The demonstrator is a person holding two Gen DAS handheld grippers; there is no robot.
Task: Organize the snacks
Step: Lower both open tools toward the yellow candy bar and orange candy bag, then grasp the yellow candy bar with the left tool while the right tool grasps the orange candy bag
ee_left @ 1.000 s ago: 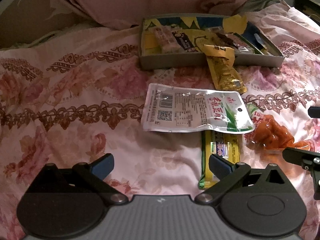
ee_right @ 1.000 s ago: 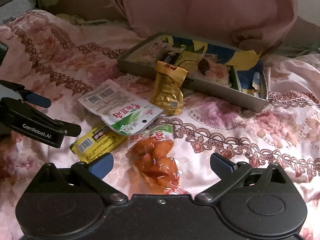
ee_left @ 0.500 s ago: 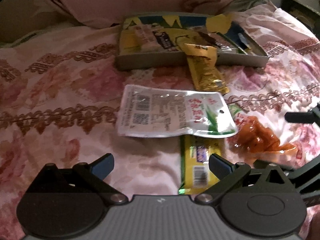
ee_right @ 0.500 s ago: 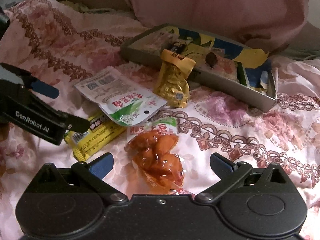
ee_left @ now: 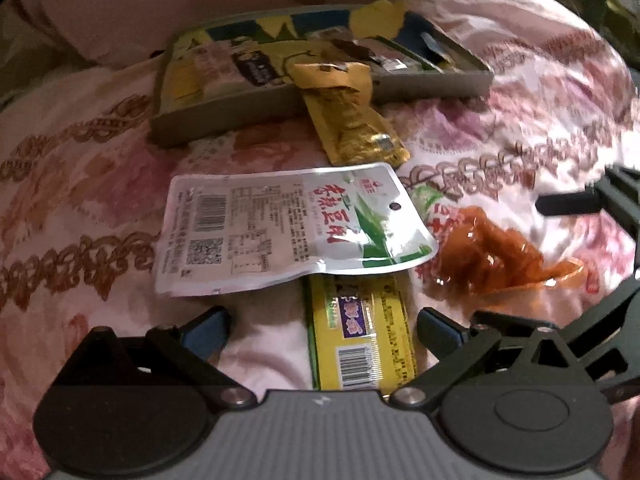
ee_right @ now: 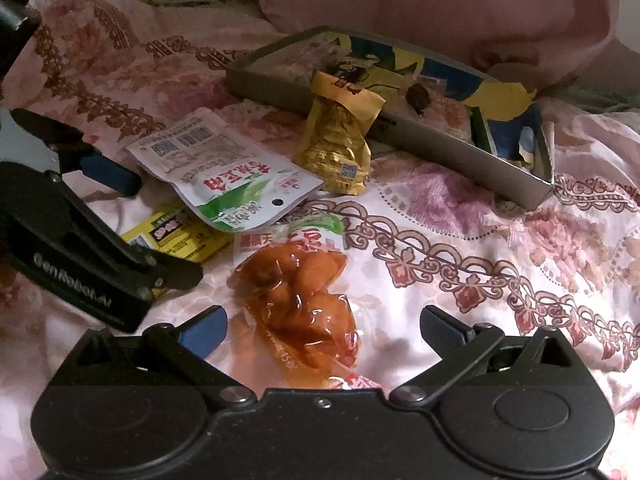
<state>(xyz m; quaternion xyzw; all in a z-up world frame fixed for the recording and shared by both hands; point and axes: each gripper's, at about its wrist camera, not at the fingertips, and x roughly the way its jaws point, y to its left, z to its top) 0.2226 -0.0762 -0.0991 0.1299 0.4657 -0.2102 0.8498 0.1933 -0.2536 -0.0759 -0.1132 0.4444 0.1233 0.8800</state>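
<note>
Since both hand-held grippers, left [ee_left: 322, 330] and right [ee_right: 322, 330], hang open side by side, closing on the yellow packet [ee_left: 360, 344] and orange pouch [ee_right: 304, 300] risks collision or snagging the bedspread [ee_right: 480, 240].

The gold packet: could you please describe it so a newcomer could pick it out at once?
Find the grey tray on the floral bedspread. The gold packet leans against the tray's near wall, its folded top over the rim. Unlike the flat white pouch and the orange packet, it is crinkled metallic gold.
</note>
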